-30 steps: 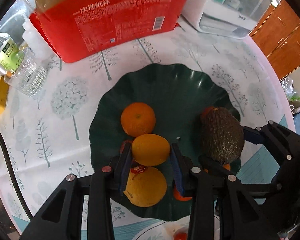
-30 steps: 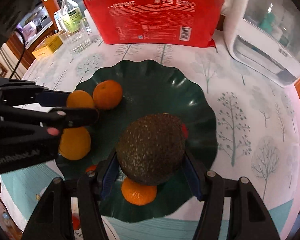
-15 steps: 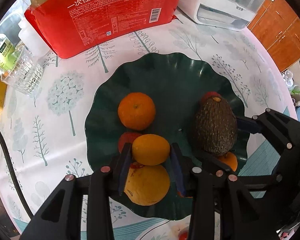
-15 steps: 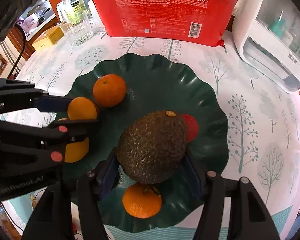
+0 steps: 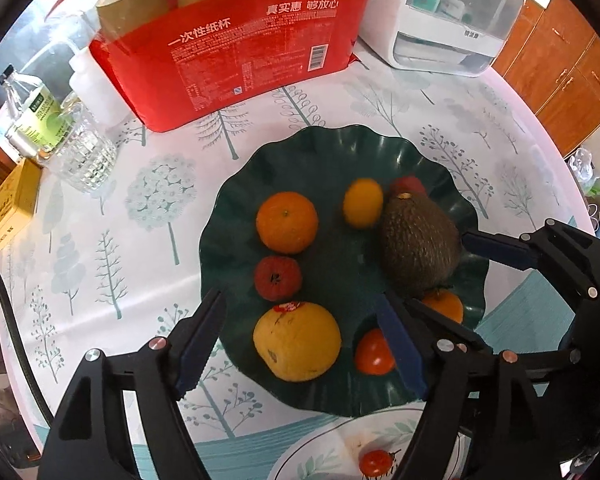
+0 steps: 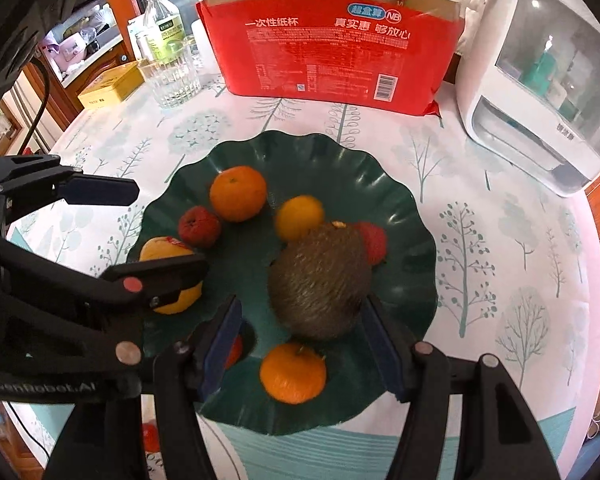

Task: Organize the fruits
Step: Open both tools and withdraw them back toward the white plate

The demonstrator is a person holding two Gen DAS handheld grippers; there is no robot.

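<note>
A dark green wavy plate (image 5: 340,152) (image 6: 412,280) holds several fruits. A small yellow-orange fruit (image 5: 363,202) (image 6: 299,217) lies free beside a brown avocado (image 5: 418,245) (image 6: 320,282). An orange (image 5: 287,222), a red fruit (image 5: 277,278) and a large yellow fruit (image 5: 297,340) lie on the plate's left. My left gripper (image 5: 300,350) is open and empty above the plate's near edge. My right gripper (image 6: 304,350) is open; the avocado rests on the plate just ahead of its fingers, over a small orange (image 6: 293,372).
A red bag of paper cups (image 5: 236,52) stands behind the plate. A white appliance (image 6: 540,80) is at the back right. A glass (image 5: 84,156), a bottle (image 5: 32,112) and a yellow box (image 5: 12,204) sit at the left. A white plate (image 5: 340,448) with a small tomato lies nearest.
Both grippers opened and drew back. The small yellow-orange fruit left the left gripper and now lies mid-plate by the avocado. The avocado left the right gripper and rests on the plate.
</note>
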